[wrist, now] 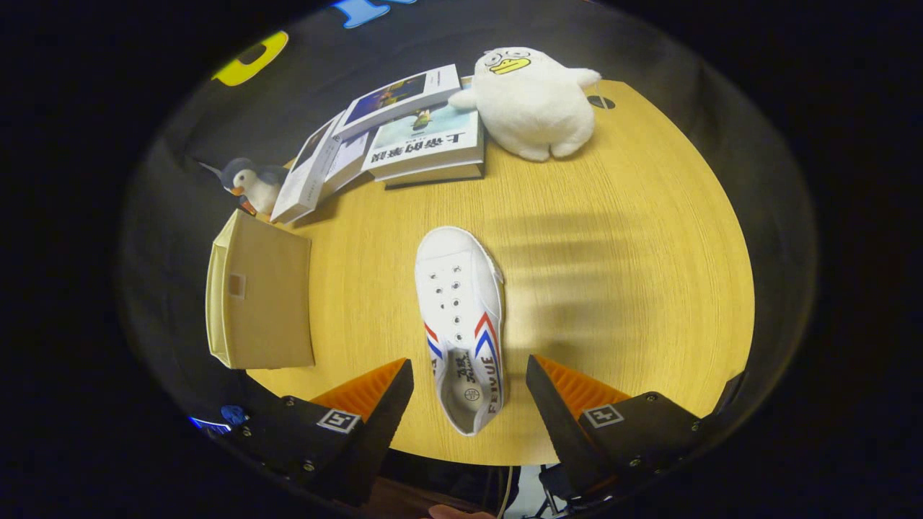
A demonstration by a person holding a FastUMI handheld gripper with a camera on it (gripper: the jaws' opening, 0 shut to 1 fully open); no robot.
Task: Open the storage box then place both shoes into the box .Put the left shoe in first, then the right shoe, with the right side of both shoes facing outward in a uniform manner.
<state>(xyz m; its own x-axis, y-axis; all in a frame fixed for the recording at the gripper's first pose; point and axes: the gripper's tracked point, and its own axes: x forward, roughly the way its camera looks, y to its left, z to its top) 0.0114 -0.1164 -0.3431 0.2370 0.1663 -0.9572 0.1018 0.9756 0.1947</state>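
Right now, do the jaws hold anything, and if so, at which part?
Nothing is held. The gripper is open, its jaws standing apart on either side of the shoe's heel end, not touching it.

Tool (469,393) held above the table (620,274), fingers spread wide, touching nothing. Between them lies the heel of a white shoe (460,317), toe pointing away toward a stack of books (404,133). A tan storage box (259,299) stands beside the shoe. A white plush duck (533,101) and a small penguin toy (249,184) flank the books.
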